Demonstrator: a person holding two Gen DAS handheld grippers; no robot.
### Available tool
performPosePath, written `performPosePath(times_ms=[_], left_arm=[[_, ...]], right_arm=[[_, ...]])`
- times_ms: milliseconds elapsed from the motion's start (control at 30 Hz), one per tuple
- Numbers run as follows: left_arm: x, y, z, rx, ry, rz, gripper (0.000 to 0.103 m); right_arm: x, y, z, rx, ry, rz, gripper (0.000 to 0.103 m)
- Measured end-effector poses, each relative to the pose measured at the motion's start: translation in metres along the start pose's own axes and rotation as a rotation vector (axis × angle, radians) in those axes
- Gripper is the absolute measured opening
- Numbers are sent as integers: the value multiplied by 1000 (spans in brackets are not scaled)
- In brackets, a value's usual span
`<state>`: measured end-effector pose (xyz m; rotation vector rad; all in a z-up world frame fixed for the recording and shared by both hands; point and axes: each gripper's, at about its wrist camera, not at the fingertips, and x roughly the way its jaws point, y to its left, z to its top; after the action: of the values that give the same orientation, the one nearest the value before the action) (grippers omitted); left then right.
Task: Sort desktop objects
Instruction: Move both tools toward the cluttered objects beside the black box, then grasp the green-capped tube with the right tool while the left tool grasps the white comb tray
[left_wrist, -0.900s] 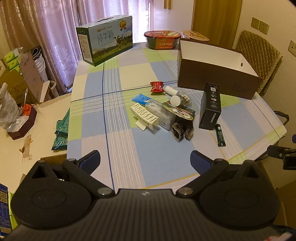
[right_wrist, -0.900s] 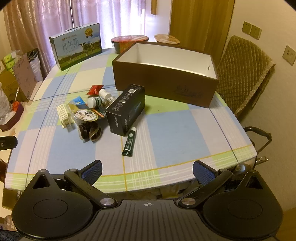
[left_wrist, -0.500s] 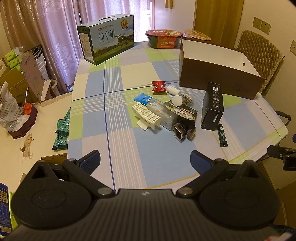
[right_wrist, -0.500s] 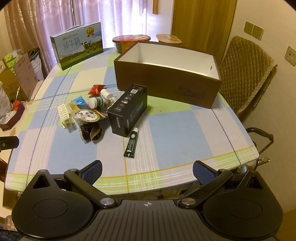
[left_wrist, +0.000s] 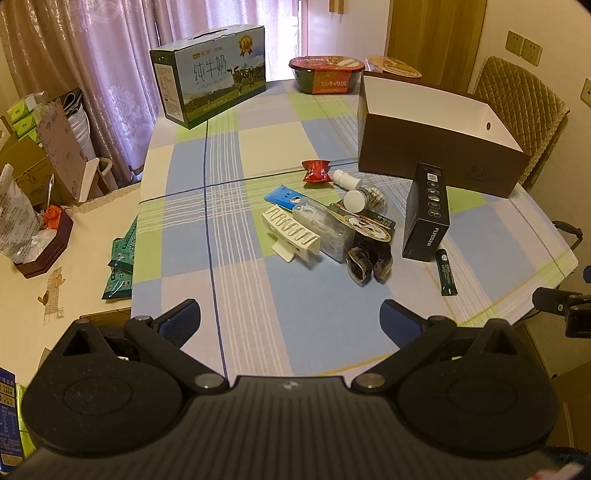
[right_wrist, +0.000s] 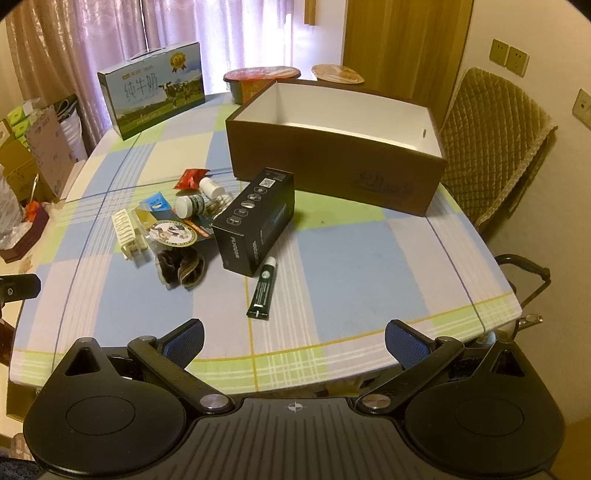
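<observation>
A heap of small objects lies mid-table: a black box (left_wrist: 425, 214) (right_wrist: 256, 219), a dark green tube (left_wrist: 446, 271) (right_wrist: 263, 288), a white hair claw (left_wrist: 291, 236) (right_wrist: 127, 232), dark scrunchies (left_wrist: 367, 258) (right_wrist: 181, 267), white bottles (left_wrist: 352, 190) (right_wrist: 192, 205) and a red packet (left_wrist: 316, 171) (right_wrist: 190, 178). An open brown box (left_wrist: 436, 155) (right_wrist: 332, 166) stands behind them. My left gripper (left_wrist: 290, 317) is open and empty over the table's near edge. My right gripper (right_wrist: 293, 338) is open and empty over the front edge.
A milk carton (left_wrist: 210, 88) (right_wrist: 155, 98) and a red food bowl (left_wrist: 325, 75) (right_wrist: 255, 79) stand at the far end. A padded chair (right_wrist: 491, 155) stands at the right. A side table (left_wrist: 55, 258) with green packets (left_wrist: 120, 266) lies left.
Both grippers have drifted slightly, so the table objects shift a little in view. Nothing on the table has moved, and both grippers stay open.
</observation>
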<state>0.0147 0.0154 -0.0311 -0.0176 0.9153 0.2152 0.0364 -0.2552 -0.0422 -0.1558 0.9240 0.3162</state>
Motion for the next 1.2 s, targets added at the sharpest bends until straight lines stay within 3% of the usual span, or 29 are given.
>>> performPosePath(times_ms=[533, 867, 1067, 1100, 1200], left_arm=[[12, 1, 12, -10, 9, 14, 102], [37, 8, 18, -36, 41, 30, 102], [55, 12, 20, -31, 53, 16, 102], [58, 13, 20, -30, 52, 16, 102], [69, 17, 21, -28, 57, 18, 102]], right_arm=[[21, -3, 12, 10, 16, 37, 101], [45, -3, 18, 20, 33, 106, 101], [69, -6, 20, 0, 41, 91, 101], [73, -6, 20, -7, 44, 85, 100], [89, -5, 20, -24, 68, 86, 86]])
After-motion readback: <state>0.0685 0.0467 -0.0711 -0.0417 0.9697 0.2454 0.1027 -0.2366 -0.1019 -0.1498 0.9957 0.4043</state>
